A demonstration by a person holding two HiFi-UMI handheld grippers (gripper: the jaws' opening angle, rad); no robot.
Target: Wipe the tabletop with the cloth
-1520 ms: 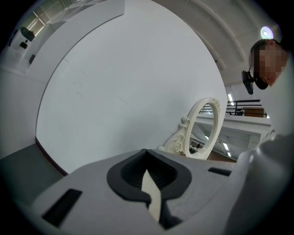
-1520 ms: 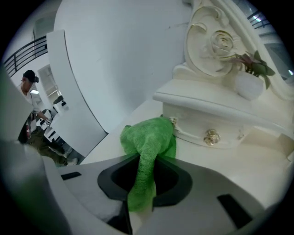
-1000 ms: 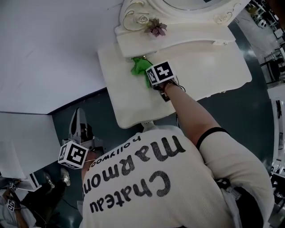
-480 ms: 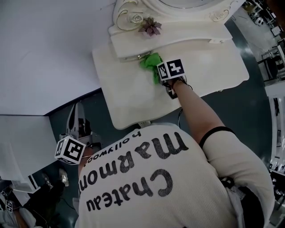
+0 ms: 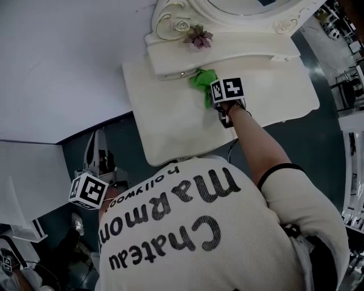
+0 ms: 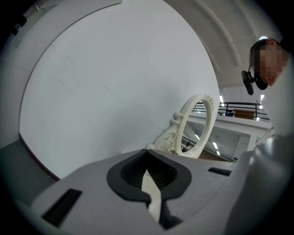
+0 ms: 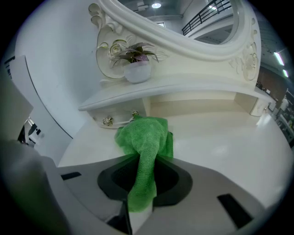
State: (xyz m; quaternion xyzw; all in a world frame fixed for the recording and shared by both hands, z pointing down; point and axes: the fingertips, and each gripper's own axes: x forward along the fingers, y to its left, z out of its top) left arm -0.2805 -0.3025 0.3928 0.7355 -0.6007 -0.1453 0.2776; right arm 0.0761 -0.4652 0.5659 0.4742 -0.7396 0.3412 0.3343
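Note:
A green cloth [image 5: 202, 80] lies bunched on the cream tabletop [image 5: 170, 122], close under the drawer shelf at the back. My right gripper [image 5: 216, 95] is shut on it. In the right gripper view a fold of the cloth [image 7: 146, 137] runs back between the jaws of that gripper [image 7: 141, 193], and the rest spreads on the tabletop [image 7: 225, 137] ahead. My left gripper [image 5: 98, 152] hangs off the table's left side, low beside the person, holding nothing. In the left gripper view this gripper [image 6: 149, 186] points up at the white wall with its jaws together.
An ornate cream mirror [image 5: 227, 14] and a small potted plant [image 5: 198, 37] stand on the raised shelf behind the cloth. Two drawer knobs [image 7: 108, 121] sit just left of the cloth. The white wall [image 5: 62, 62] borders the table's left. The dark floor [image 5: 318, 131] lies beyond the right edge.
My right gripper has dragged the green cloth to the right along the back of the tabletop, under the shelf. The left gripper has stayed low at the side.

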